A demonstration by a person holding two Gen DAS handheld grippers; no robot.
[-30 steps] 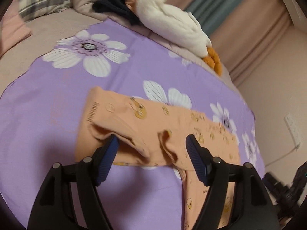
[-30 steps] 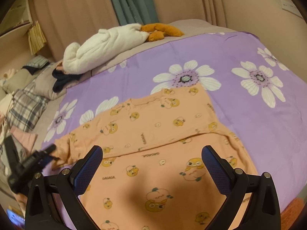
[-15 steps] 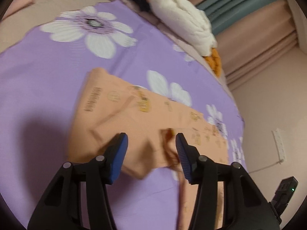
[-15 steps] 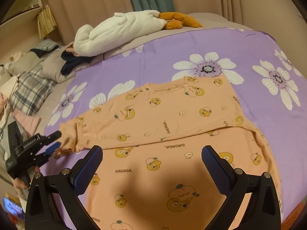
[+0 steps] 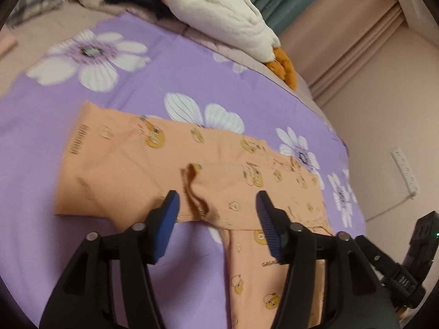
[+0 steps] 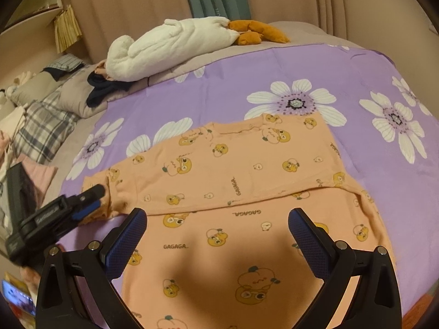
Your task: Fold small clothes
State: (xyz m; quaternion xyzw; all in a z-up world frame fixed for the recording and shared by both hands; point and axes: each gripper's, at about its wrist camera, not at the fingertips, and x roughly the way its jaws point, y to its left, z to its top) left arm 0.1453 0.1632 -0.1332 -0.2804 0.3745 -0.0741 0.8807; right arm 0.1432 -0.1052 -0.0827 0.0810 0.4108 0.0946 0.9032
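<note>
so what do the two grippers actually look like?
Both match. Left gripper and right gripper: matte black angular plastic arms, silver screw heads, blue ribbed pads lining the fingers. White lettering on the left one's body in the right view. No cables or sleeves visible.

orange garment [image 6: 247, 170]: soft matt knit cloth, printed cartoon figures, a few creases. purple sheet [image 6: 370, 87]: thin smooth woven cloth, flower print, slight sheen. white plush toy [image 6: 170, 46]: fuzzy fleece pile. left gripper [image 5: 218, 213] and right gripper [image 6: 216, 230]: matt black plastic arms, blue ribbed rubbery pads [image 5: 267, 224], small shiny metal screws. curtains [image 6: 131, 8]: matt pleated fabric. plaid pillow [image 6: 41, 131]: woven cloth.
</note>
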